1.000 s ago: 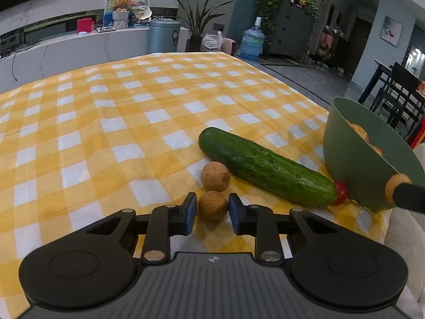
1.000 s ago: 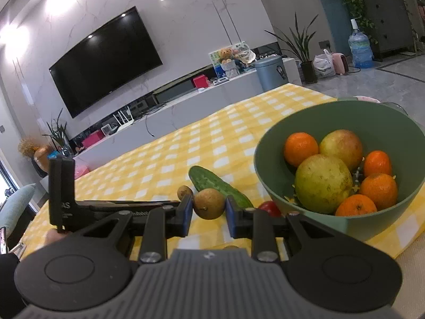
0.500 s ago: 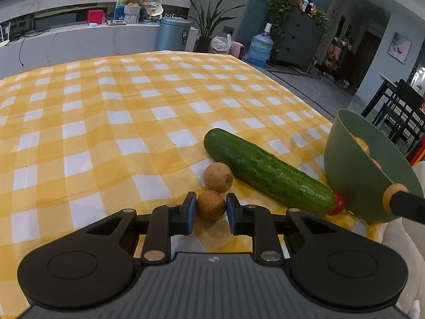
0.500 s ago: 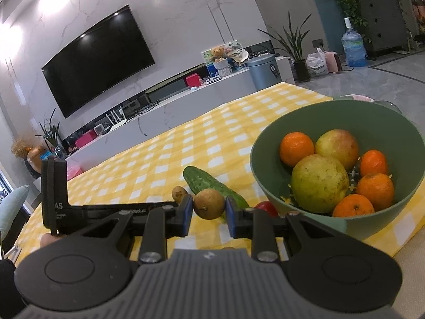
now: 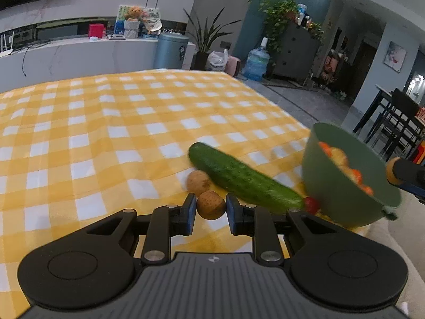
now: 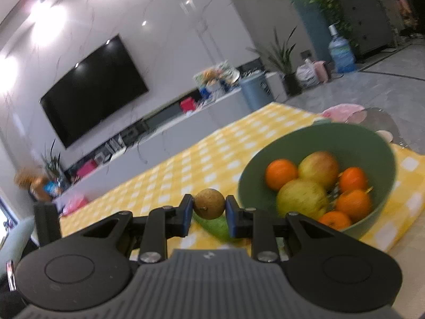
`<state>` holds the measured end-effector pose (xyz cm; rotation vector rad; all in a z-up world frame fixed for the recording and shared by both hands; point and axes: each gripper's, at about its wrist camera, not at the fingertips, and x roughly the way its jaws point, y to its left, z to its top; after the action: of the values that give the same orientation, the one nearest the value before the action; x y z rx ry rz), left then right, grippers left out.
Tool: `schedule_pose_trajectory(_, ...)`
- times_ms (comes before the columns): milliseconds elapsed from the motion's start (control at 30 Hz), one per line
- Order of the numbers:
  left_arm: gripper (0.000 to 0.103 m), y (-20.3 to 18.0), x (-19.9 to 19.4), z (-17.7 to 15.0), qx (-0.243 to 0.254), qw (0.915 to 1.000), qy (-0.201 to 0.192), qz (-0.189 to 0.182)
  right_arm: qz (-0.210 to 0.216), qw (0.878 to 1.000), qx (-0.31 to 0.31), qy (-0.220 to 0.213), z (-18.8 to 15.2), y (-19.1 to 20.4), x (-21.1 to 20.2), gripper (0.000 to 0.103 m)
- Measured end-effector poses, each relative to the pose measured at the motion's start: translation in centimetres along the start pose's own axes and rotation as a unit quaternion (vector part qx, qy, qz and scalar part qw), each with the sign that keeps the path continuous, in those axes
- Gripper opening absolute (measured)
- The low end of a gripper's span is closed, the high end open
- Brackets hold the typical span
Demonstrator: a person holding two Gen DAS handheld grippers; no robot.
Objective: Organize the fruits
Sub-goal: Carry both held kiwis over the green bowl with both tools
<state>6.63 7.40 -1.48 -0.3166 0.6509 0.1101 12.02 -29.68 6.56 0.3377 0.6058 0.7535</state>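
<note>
My left gripper [image 5: 211,210] is shut on a small brown round fruit [image 5: 211,204], lifted just above the yellow checked cloth [image 5: 106,133]. A second brown fruit [image 5: 198,181] lies on the cloth beside a cucumber [image 5: 244,179]. A small red fruit [image 5: 311,204] sits at the cucumber's end, against the green bowl [image 5: 334,186]. My right gripper [image 6: 209,210] is shut on another brown round fruit [image 6: 209,203], held in the air left of the green bowl [image 6: 372,143], which holds oranges [image 6: 281,173] and apples [image 6: 301,198]. The cucumber [image 6: 216,226] shows below it.
The table's right edge drops to the floor near the bowl [image 5: 305,122]. A white TV bench [image 5: 79,55], a blue bin [image 5: 170,50] and a water jug [image 5: 256,61] stand behind the table. Dark chairs [image 5: 393,122] stand far right.
My left gripper has closed on the brown fruit and lifted it slightly. My right gripper has risen and tilted with its fruit, nearer the bowl.
</note>
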Motion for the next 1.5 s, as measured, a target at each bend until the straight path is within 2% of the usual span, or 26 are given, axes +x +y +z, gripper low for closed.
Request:
schedule_pose_trajectory(233, 0.026, -2.6, -1.6, 0.3, 0.004, 0.9994, -0.025, -0.022, -0.039, 0.997, 0.059, -0.034, 0.8, -3.6, -2.5, 0.023)
schedule_pose_trajectory(467, 0.026, -6.1, -3.1, 1.7, 0.007, 0.9957, -0.044, -0.081, -0.085, 0.987, 0.128, -0.041, 0.5, -7.5, -3.8, 0.023)
schedule_pose_trajectory(567, 0.026, -8.1, -2.8, 2.4, 0.011, 0.9934, -0.038, -0.108, -0.079, 0.981, 0.17, -0.044, 0.6, -8.8, -4.0, 0.023)
schedule_pose_trajectory(733, 0.026, -11.7, -0.8, 3.4, 0.036, 0.991, -0.02, -0.127, -0.084, 0.977, 0.192, -0.036, 1.4, -9.5, -3.6, 0.023)
schedule_pose_trajectory(867, 0.026, -13.1, 1.5, 3.8, 0.015, 0.9902, 0.005, -0.139, -0.071, 0.973, 0.213, -0.045, 1.9, -9.5, -2.9, 0.023)
schedule_pose_trajectory(933, 0.026, -13.3, 2.5, 3.8, 0.003, 0.9914, 0.01, -0.131, -0.064, 0.973, 0.217, -0.032, 2.6, -9.7, -1.8, 0.023)
schedule_pose_trajectory(1000, 0.026, -13.0, 3.3, 3.8, -0.016, 0.9922, 0.018, -0.122, -0.079, 0.975, 0.207, -0.007, 3.6, -9.7, -0.5, 0.023)
schedule_pose_trajectory(1100, 0.026, -12.4, 3.8, 3.7, -0.039, 0.9896, 0.027, -0.136, -0.105, 0.98, 0.167, 0.015, 4.2, -9.2, 1.0, 0.024)
schedule_pose_trajectory(1233, 0.026, -12.9, 4.4, 3.8, -0.02, 0.9914, 0.032, -0.125, -0.13, 0.981, 0.139, 0.043, 4.3, -9.0, 3.0, 0.024)
schedule_pose_trajectory(1267, 0.026, -13.1, 4.5, 3.9, -0.015, 0.9917, 0.033, -0.123, -0.136, 0.981, 0.132, 0.04, 4.3, -8.8, 3.0, 0.029)
schedule_pose_trajectory(1300, 0.026, -13.2, 4.6, 3.9, -0.011, 0.9918, 0.033, -0.123, -0.139, 0.981, 0.131, 0.031, 4.4, -8.8, 2.8, 0.042)
schedule_pose_trajectory(1333, 0.026, -13.4, 4.5, 3.9, -0.009, 0.9918, 0.034, -0.123, -0.141, 0.981, 0.135, 0.016, 4.3, -8.9, 2.2, 0.047)
schedule_pose_trajectory(1500, 0.026, -13.9, 4.6, 4.2, -0.004, 0.9916, 0.048, -0.12, -0.133, 0.98, 0.146, -0.007, 4.5, -9.9, 0.3, 0.047)
